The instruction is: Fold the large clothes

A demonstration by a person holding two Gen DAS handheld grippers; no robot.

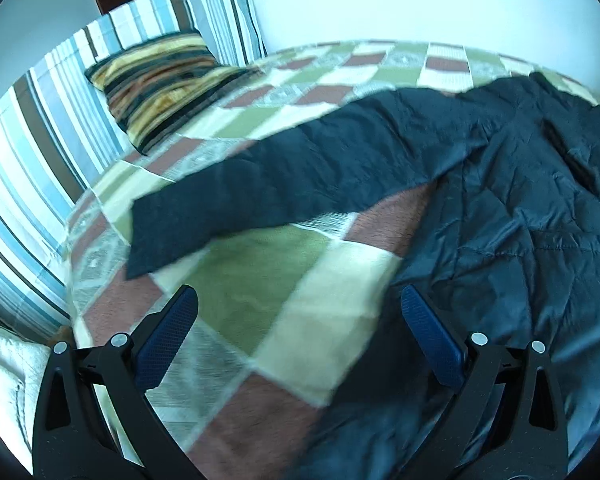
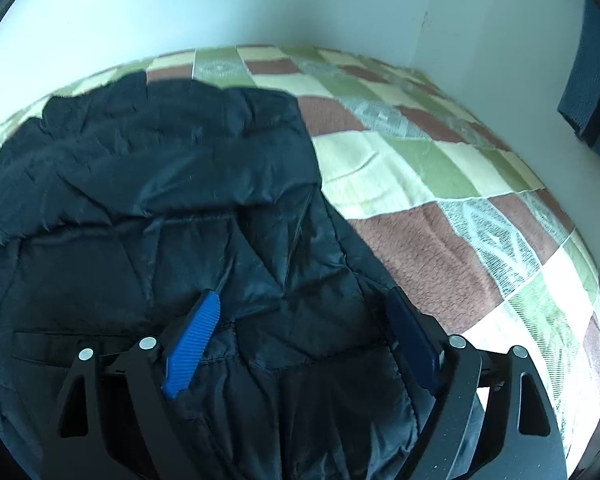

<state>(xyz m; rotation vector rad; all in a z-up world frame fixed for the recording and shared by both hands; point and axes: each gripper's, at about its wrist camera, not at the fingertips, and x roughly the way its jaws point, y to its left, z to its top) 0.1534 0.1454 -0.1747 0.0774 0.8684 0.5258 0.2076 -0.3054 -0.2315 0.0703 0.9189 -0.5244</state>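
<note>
A bed (image 1: 300, 320) covered in a checked green, cream and brown blanket carries a dark quilted jacket (image 1: 520, 220), one sleeve (image 1: 260, 184) stretched toward nine o'clock, and a striped cushion (image 1: 160, 80) at ten o'clock

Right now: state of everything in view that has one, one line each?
left gripper: open, nothing between the jaws, over the bedspread.
right gripper: open, over the jacket body, not gripping it.
jacket: dark, quilted, spread on the bed, not yet folded.
jacket sleeve: stretched out flat to the side.
bedspread: checked, laid flat.
striped cushion: leaning on the striped pillows.
</note>
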